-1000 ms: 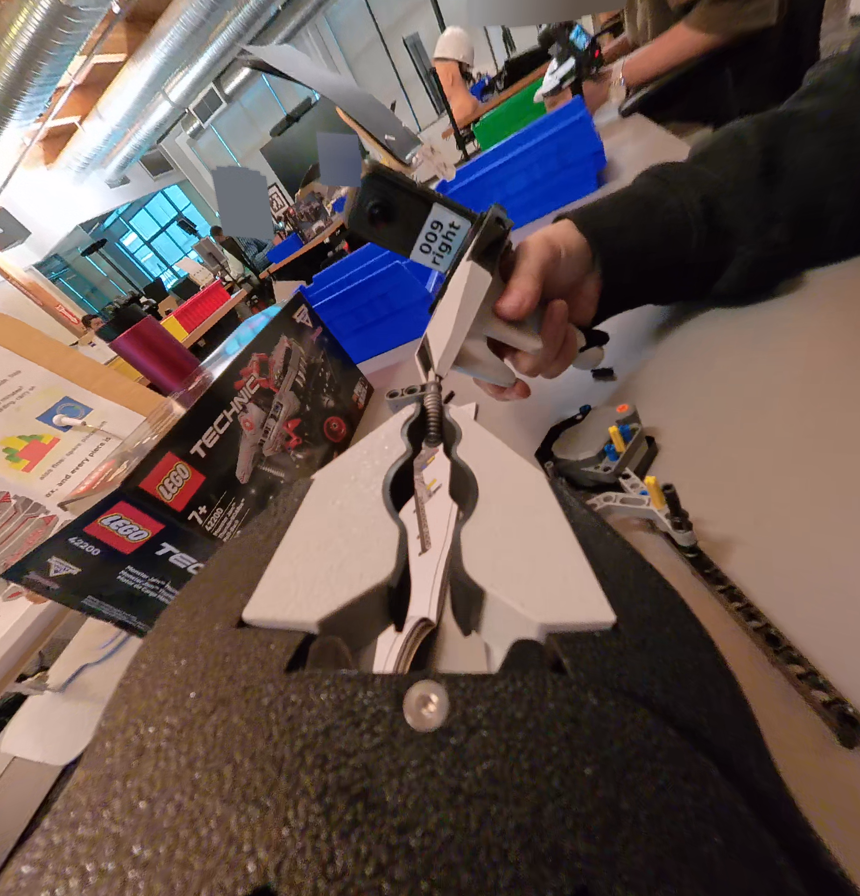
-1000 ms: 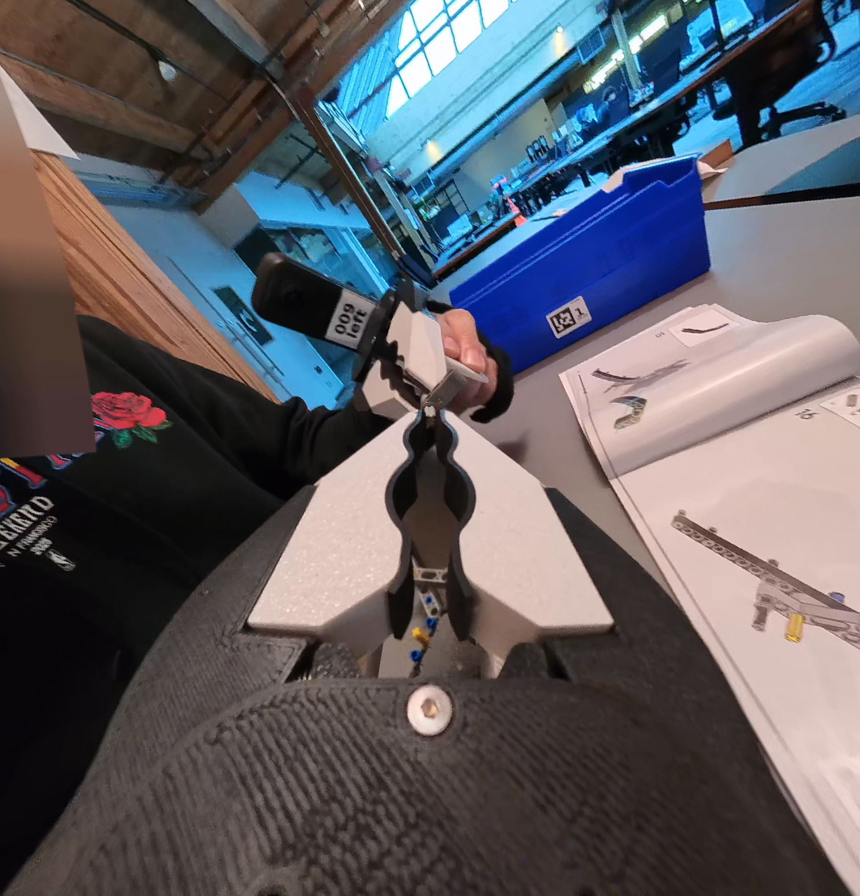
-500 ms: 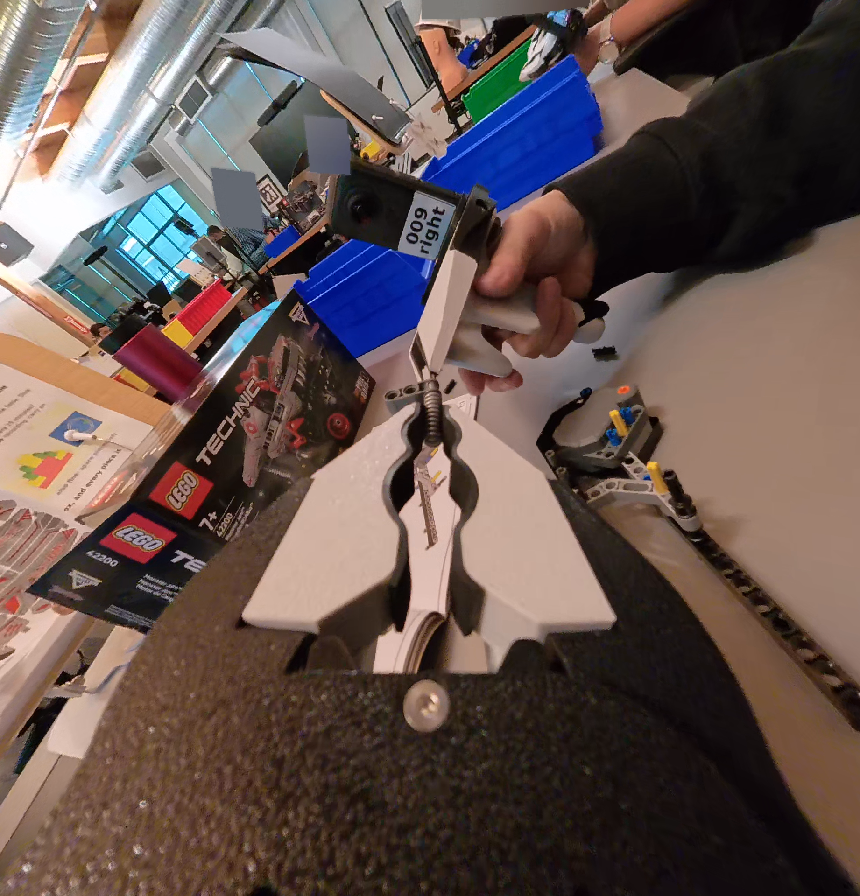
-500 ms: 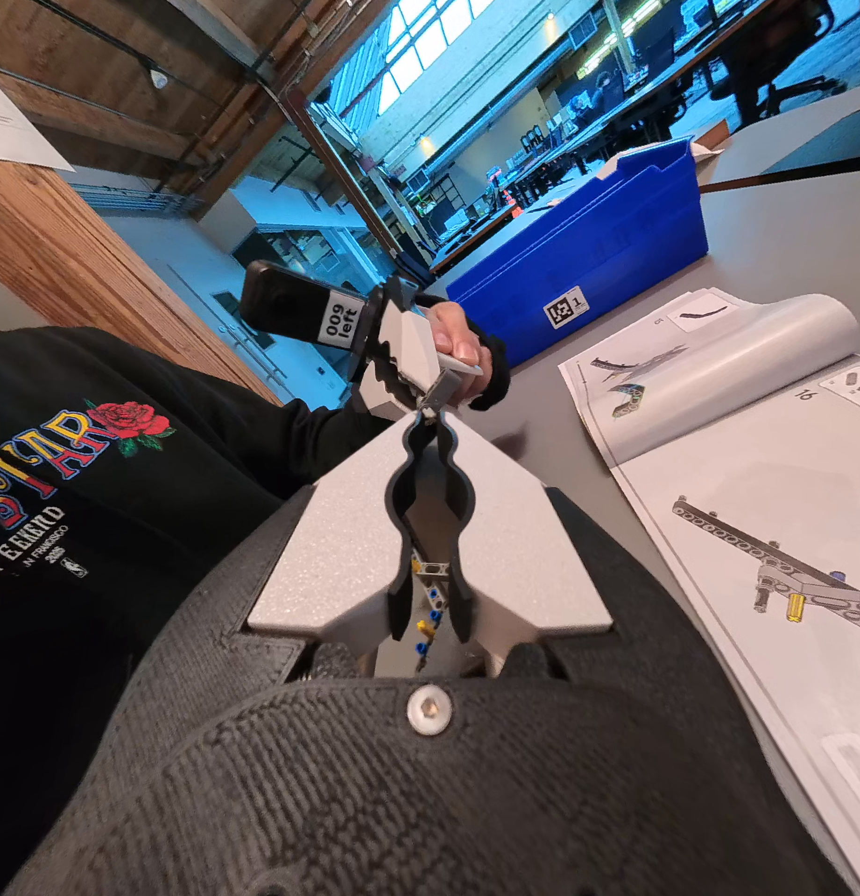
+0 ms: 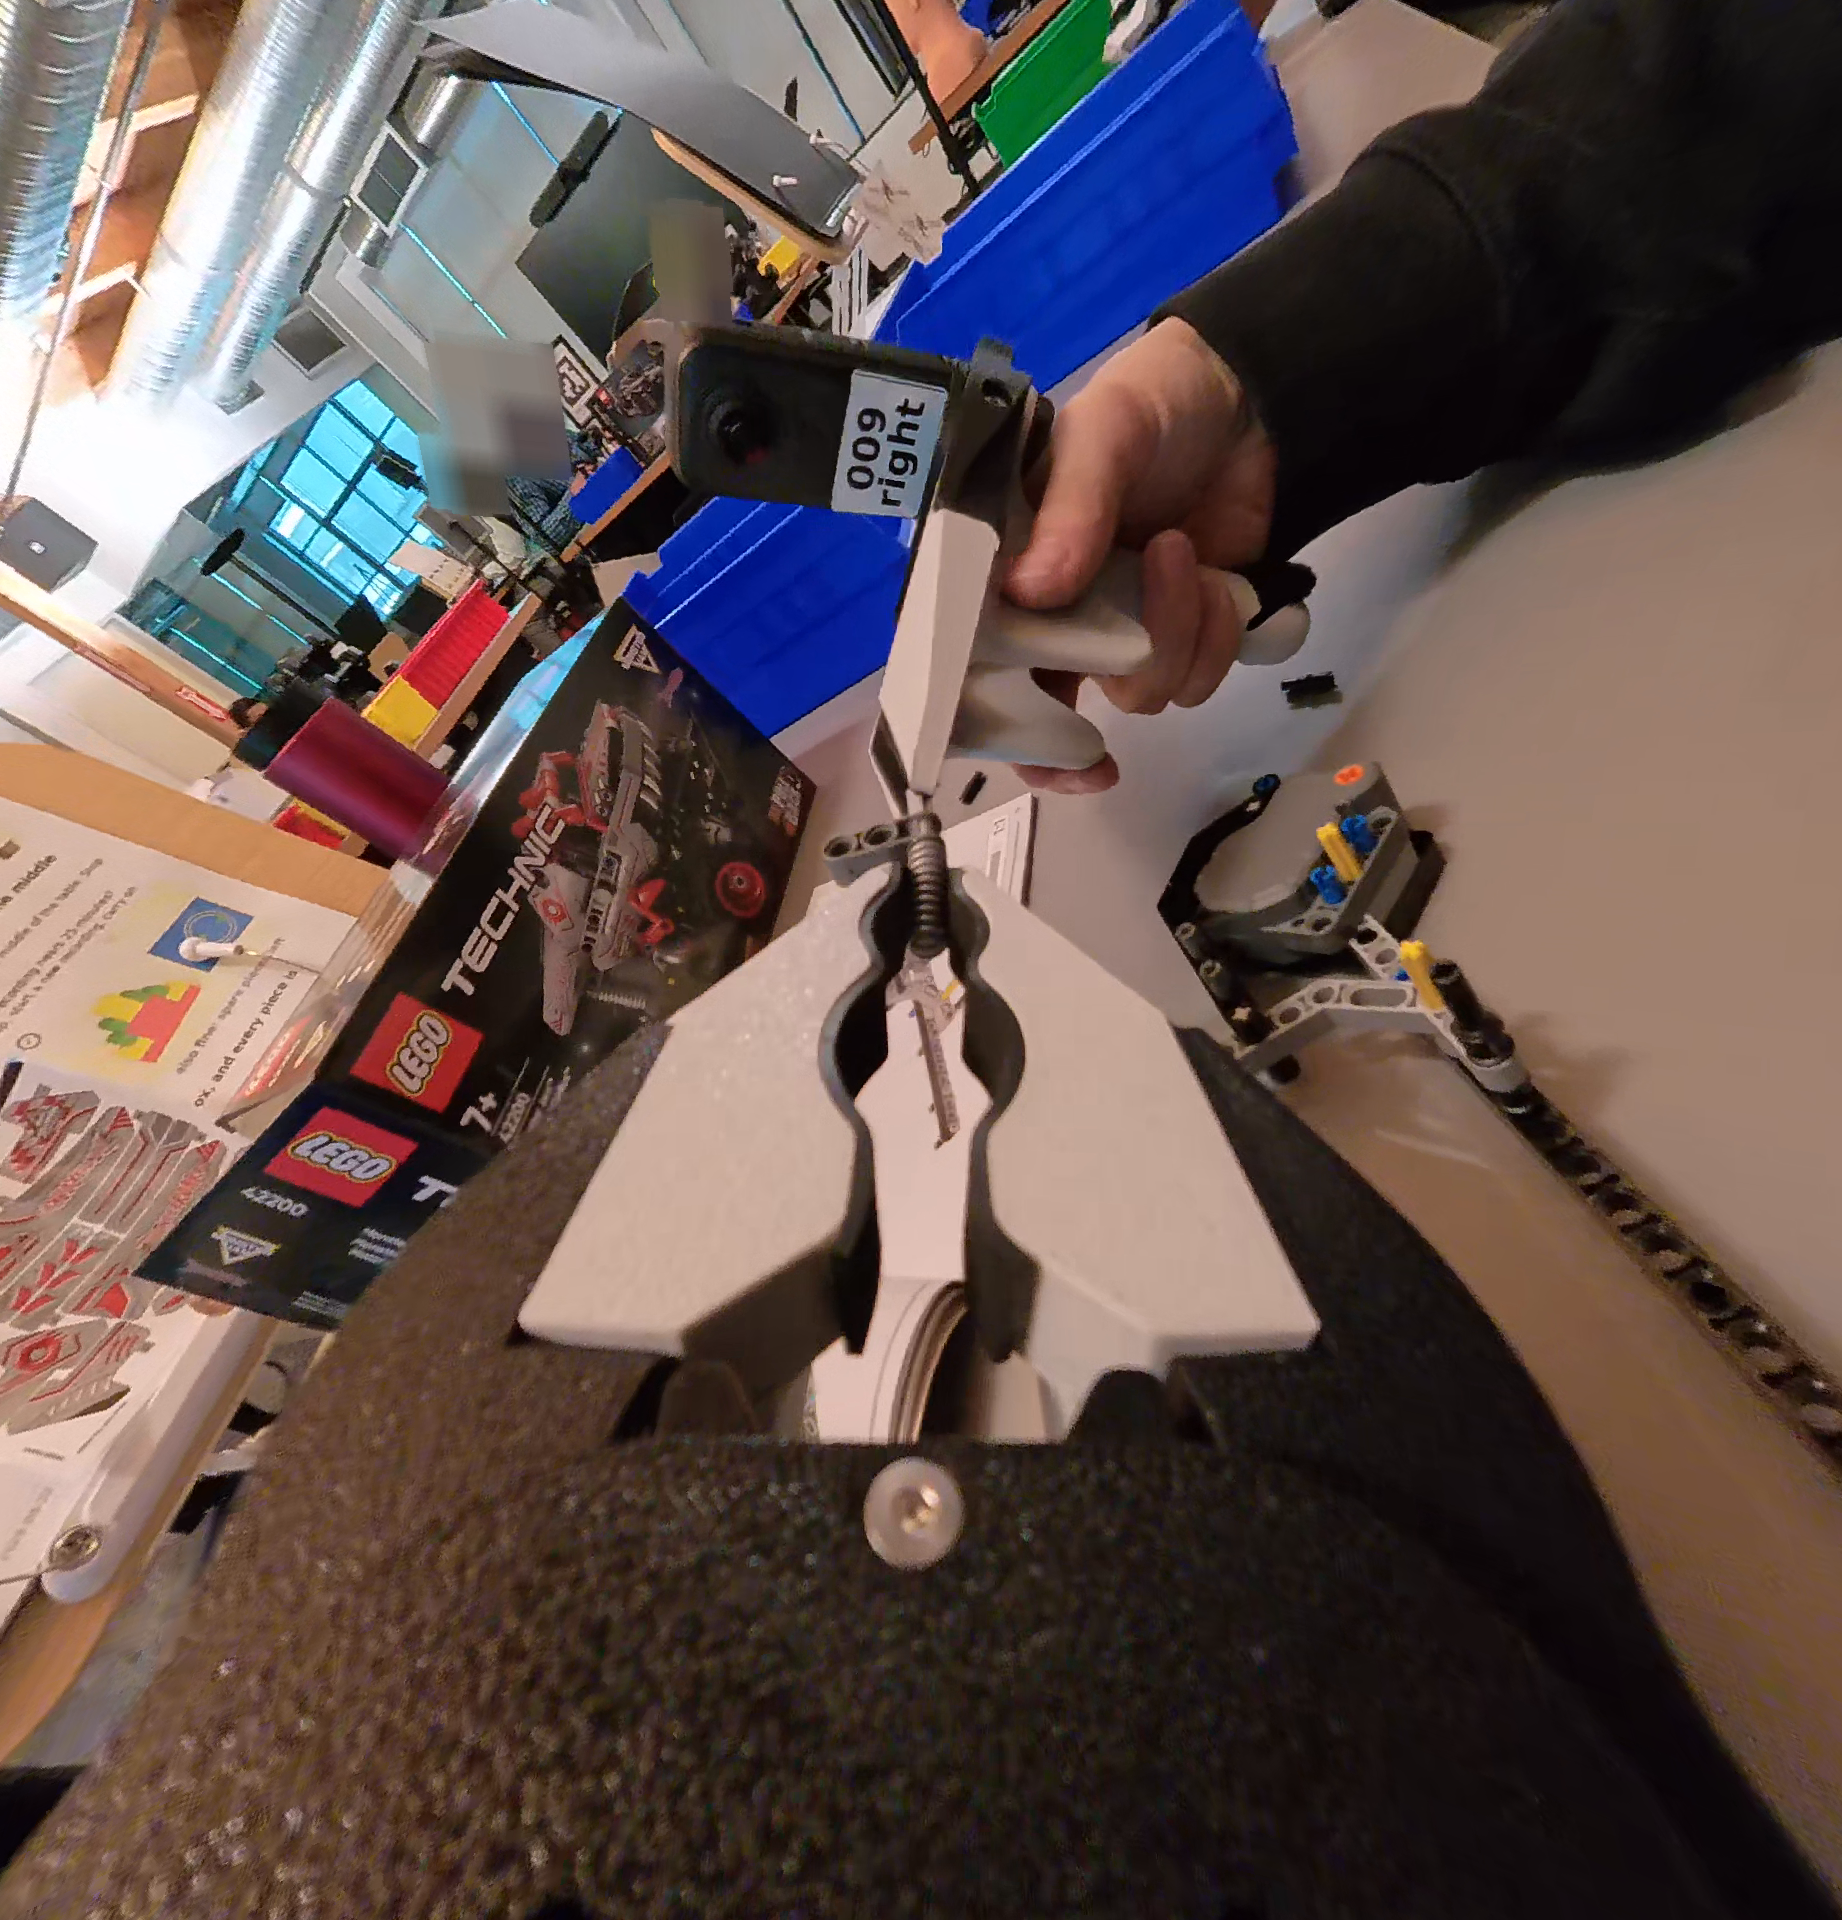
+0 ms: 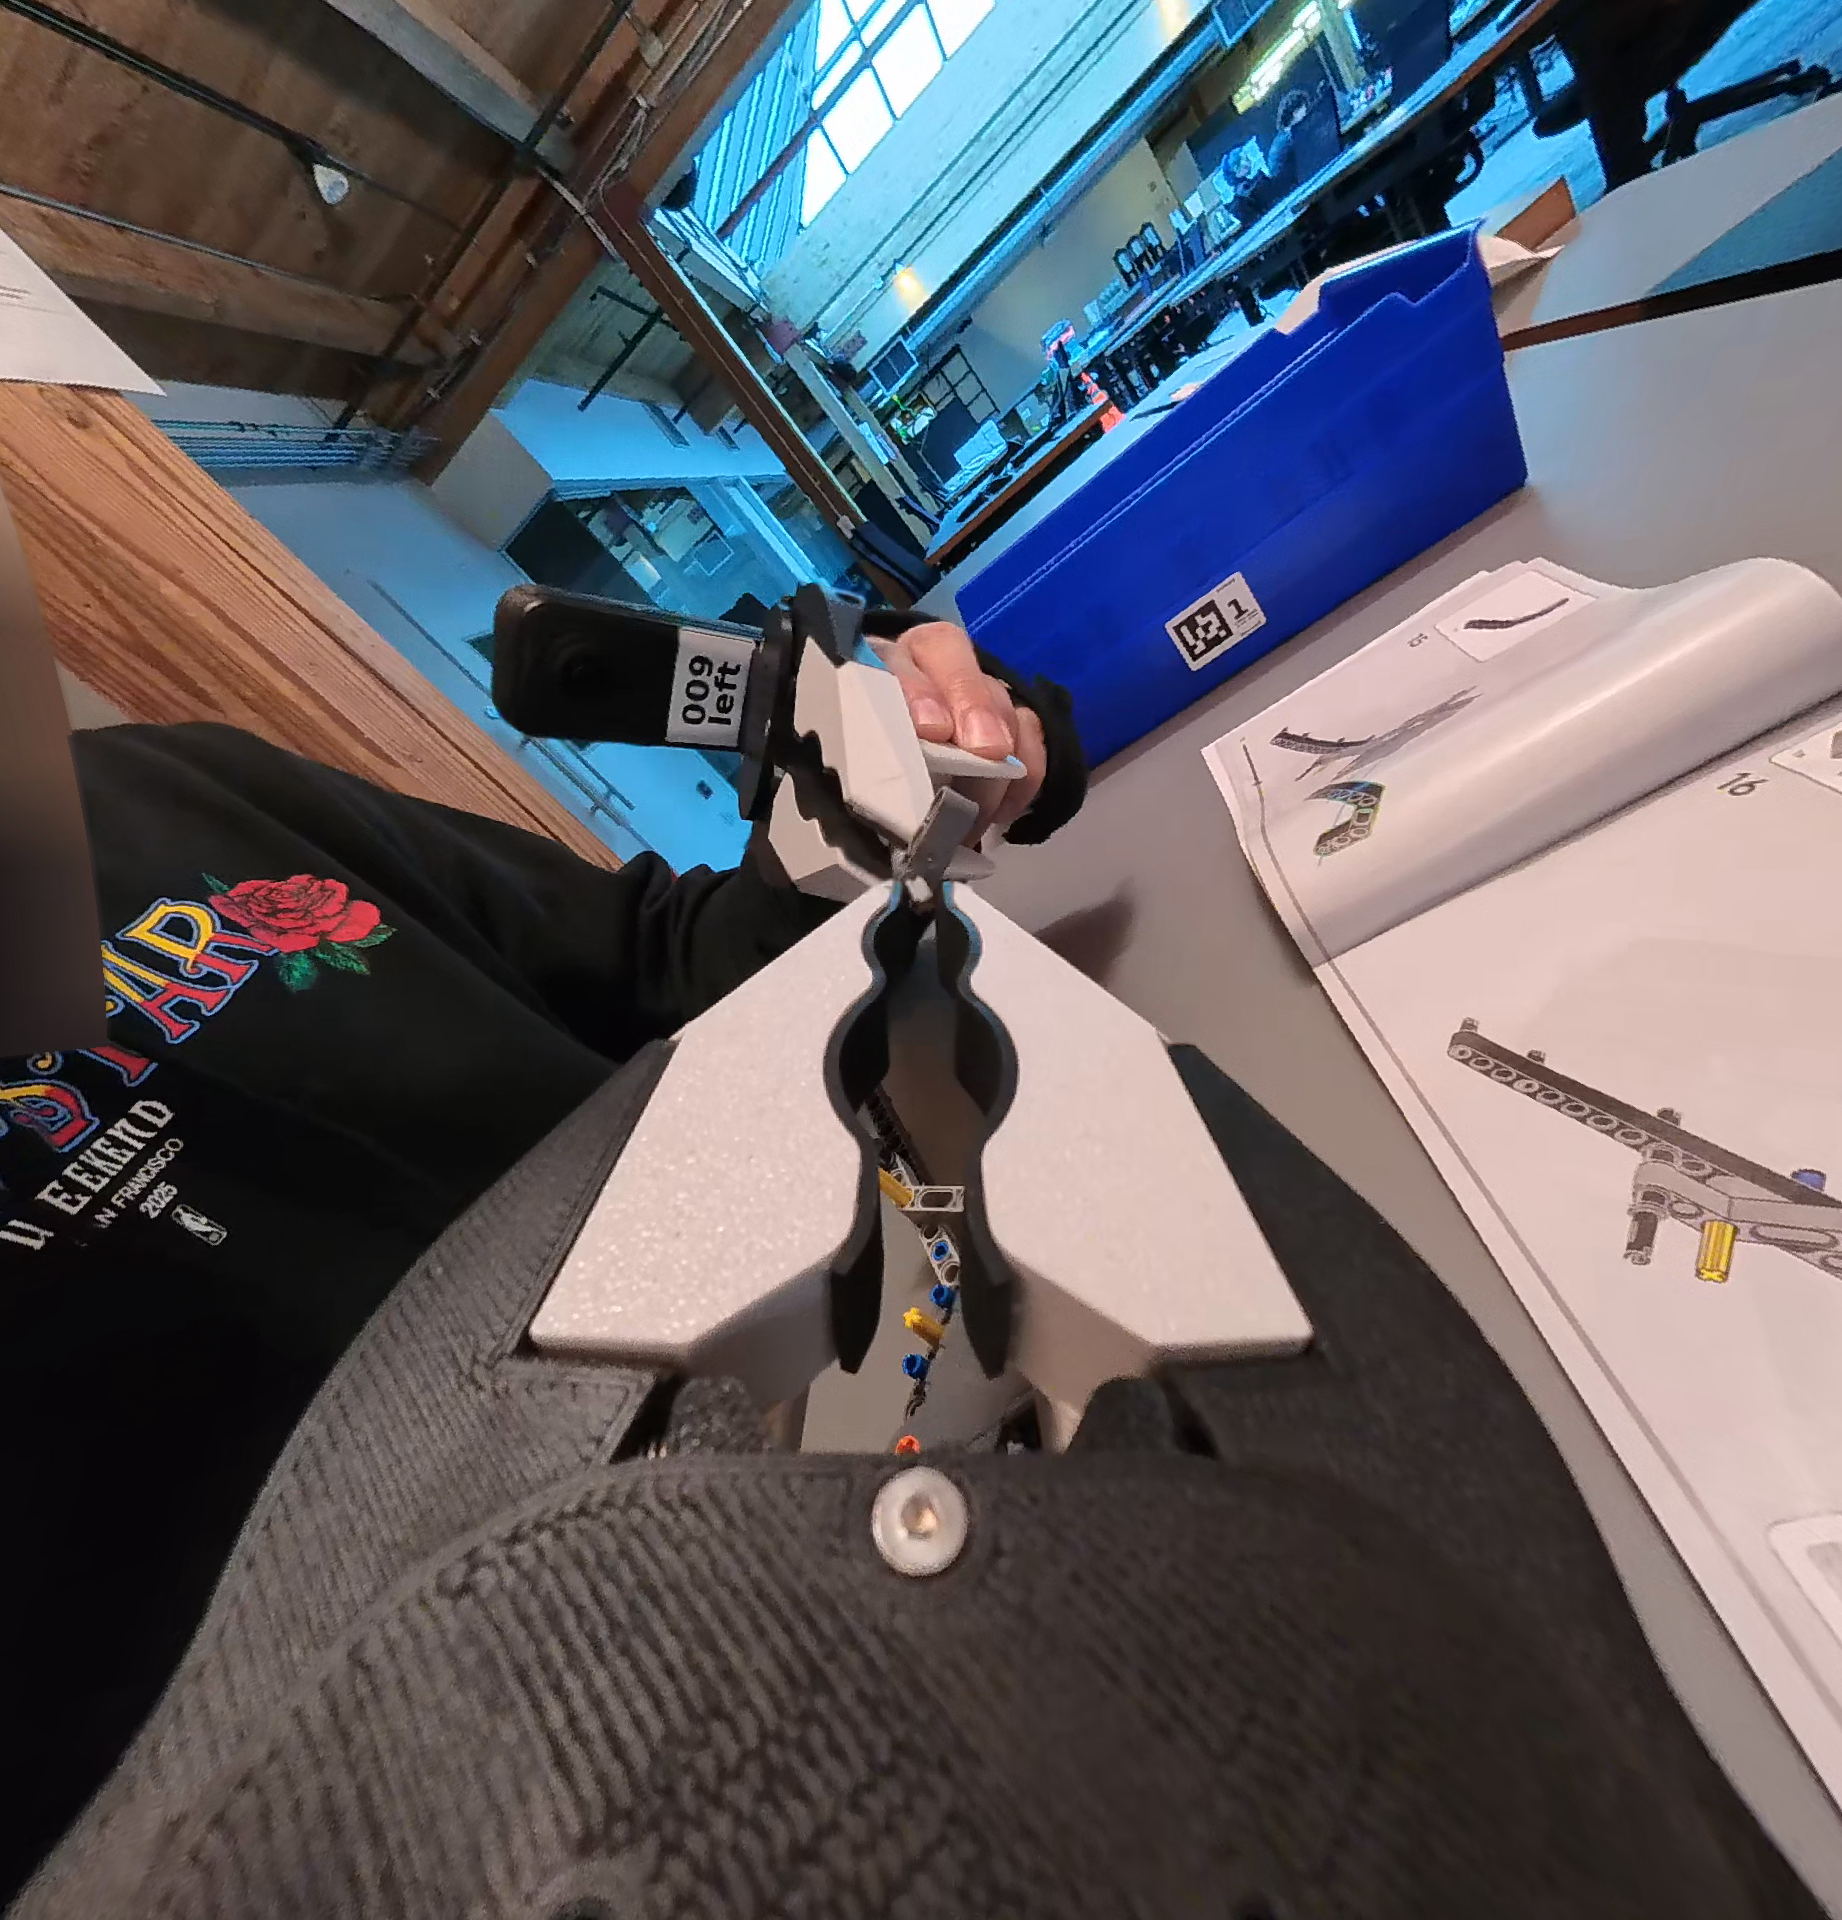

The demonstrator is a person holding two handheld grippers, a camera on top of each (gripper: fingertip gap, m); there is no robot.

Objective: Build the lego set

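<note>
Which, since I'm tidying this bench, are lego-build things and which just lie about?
Job in hand: left gripper and right gripper, both pinching the spring part; half-built assembly; instruction booklet; set box.

Lying about: blue bin; maroon cup.

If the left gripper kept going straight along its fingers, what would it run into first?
Almost certainly the right gripper. The left gripper is shut on a spring part, and the right gripper's tips sit directly ahead at that part's far end, apparently touching it; depth between them is hard to judge.
</note>
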